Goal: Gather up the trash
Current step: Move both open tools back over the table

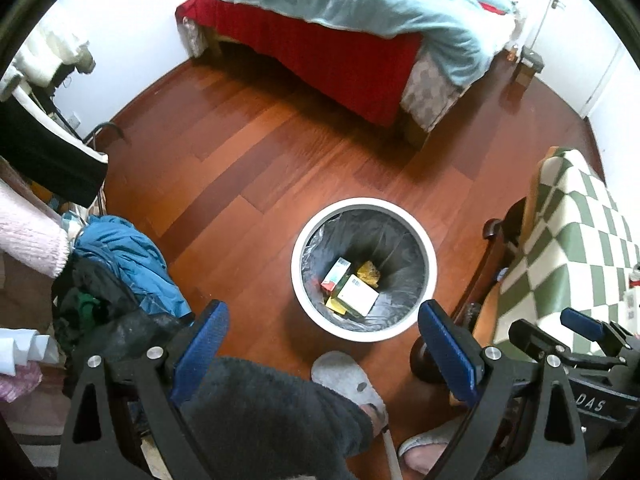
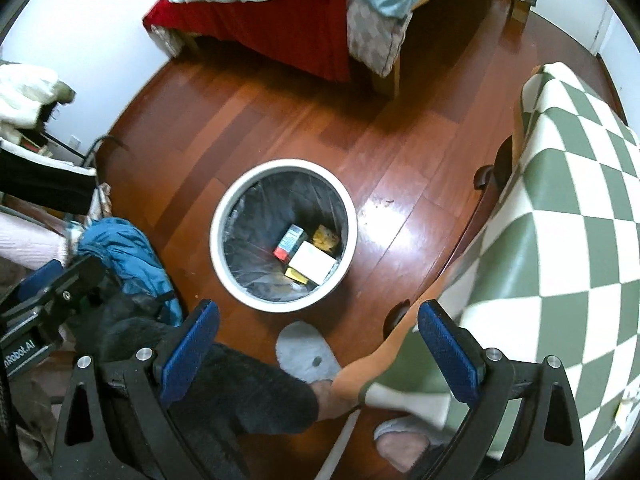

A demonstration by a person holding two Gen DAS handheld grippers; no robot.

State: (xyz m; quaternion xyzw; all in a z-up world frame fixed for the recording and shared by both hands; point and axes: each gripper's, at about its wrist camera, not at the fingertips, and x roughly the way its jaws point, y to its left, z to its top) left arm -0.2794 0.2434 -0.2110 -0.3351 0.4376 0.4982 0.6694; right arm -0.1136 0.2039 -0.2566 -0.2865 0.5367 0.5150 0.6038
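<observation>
A white round trash bin [image 1: 363,268] with a dark liner stands on the reddish wooden floor [image 1: 256,152] of a bedroom; beyond the bin is a bed [image 1: 344,20] with a red skirt and pale blue cover. Right of the bin is a green-and-cream checked cloth [image 2: 560,216], left of it a heap of blue clothing [image 1: 128,264]. Inside the bin lie a white box [image 1: 358,294], a red-and-white carton [image 1: 336,274] and yellow wrappers; their print is unreadable. The left gripper [image 1: 324,344] and right gripper [image 2: 320,344] hang above, fingers wide and empty. Lettering reads "DAS" and "Robot.AI".

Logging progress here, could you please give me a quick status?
Left gripper and right gripper open, empty. Trash bin holds boxes. Slippered foot nearby.
</observation>
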